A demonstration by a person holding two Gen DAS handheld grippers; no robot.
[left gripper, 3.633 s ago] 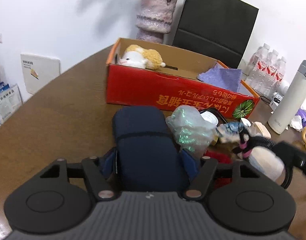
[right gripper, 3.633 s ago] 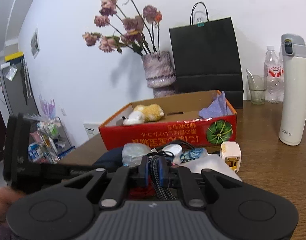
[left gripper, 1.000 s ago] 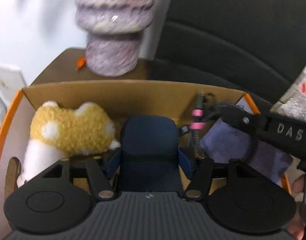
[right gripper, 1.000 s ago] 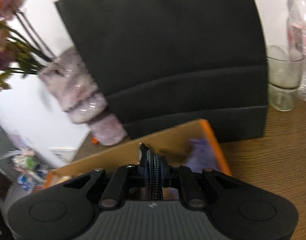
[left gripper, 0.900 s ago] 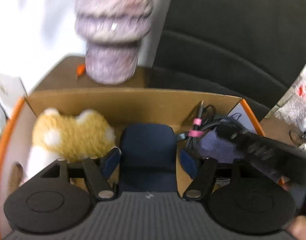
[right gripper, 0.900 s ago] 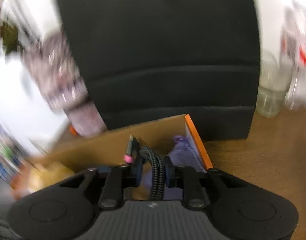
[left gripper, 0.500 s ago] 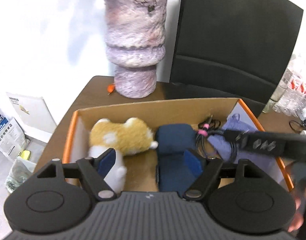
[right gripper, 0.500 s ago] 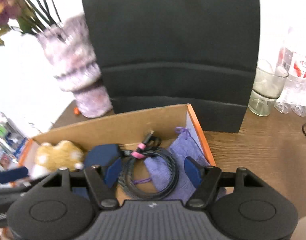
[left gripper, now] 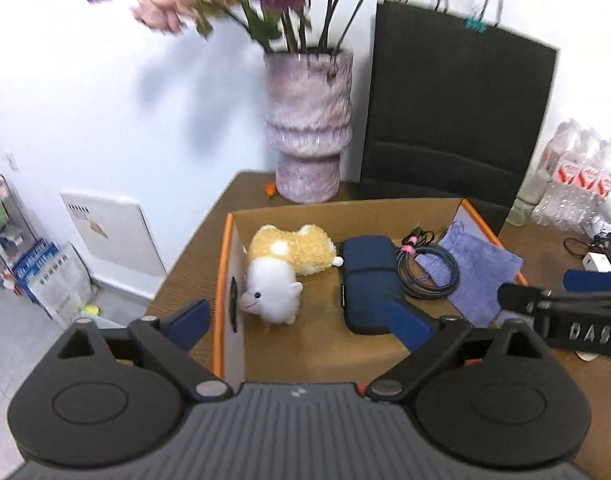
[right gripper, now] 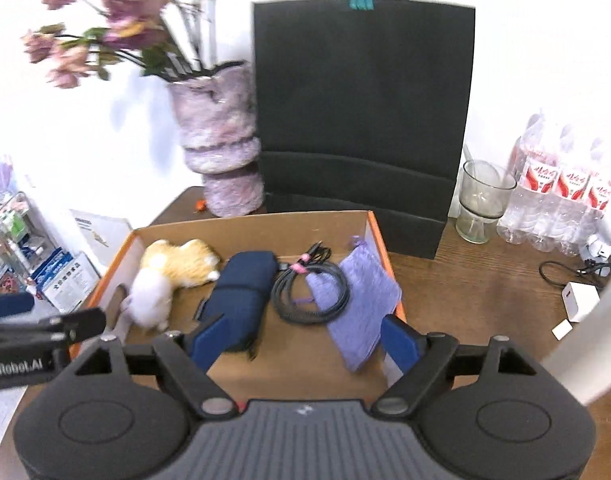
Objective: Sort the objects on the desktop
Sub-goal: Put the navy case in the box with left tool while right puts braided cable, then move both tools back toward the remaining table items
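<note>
A: Where is the case (left gripper: 367, 284)?
B: It lies in the box (left gripper: 345, 210), between the toy (left gripper: 283, 264) and the cable (left gripper: 427, 270). The cable lies partly on the purple cloth (left gripper: 479, 270).
A: Do the tongs hold anything?
B: No. The left gripper (left gripper: 301, 322) is above the box, its jaws opening, nothing between them. The right gripper (right gripper: 303, 340) is the same, jaws opening and empty. The case and cable lie below, apart from both.
</note>
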